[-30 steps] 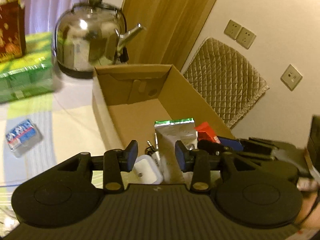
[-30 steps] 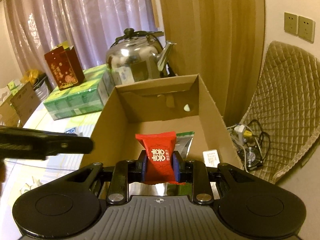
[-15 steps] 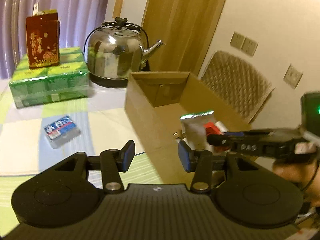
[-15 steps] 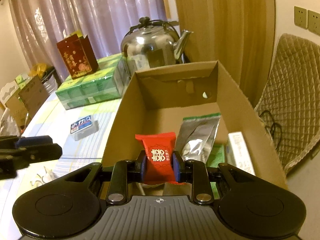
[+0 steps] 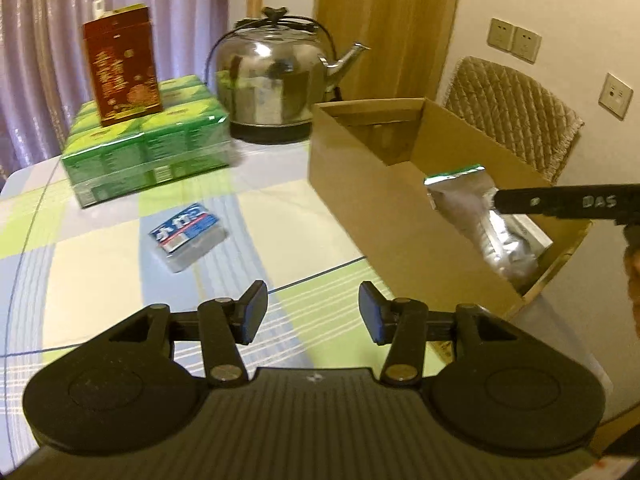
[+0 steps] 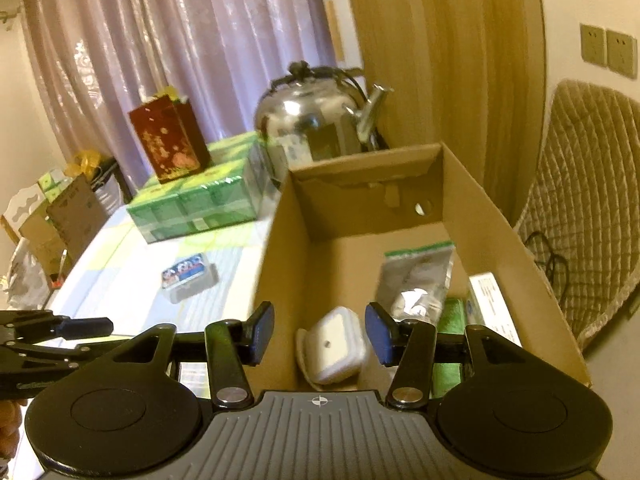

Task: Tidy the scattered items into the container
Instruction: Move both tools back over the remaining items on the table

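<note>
An open cardboard box [image 6: 496, 216] [image 5: 360, 200] stands on the table. Inside lie a silver foil pouch [image 6: 416, 276] [image 5: 472, 212], a white square case [image 6: 334, 346], a green packet [image 6: 450, 320] and a white carton [image 6: 490, 300]. My right gripper [image 6: 319, 334] hangs open over the box's near end, nothing between its fingers; the red candy packet is out of sight. My left gripper [image 5: 313, 312] is open above the tablecloth, left of the box. A blue-and-white tissue pack [image 5: 186, 236] [image 6: 188, 274] lies on the table ahead of it.
A steel kettle [image 5: 272, 76] stands behind the box, beside a green shrink-wrapped bundle [image 5: 148, 156] topped by a dark red carton [image 5: 120, 64]. A quilted chair back [image 5: 512, 112] and wall sockets [image 5: 514, 40] are on the right. Curtains hang behind the table.
My right gripper opened and the red packet it held is gone from between its fingers. My left gripper swung left, away from the box, toward the tissue pack.
</note>
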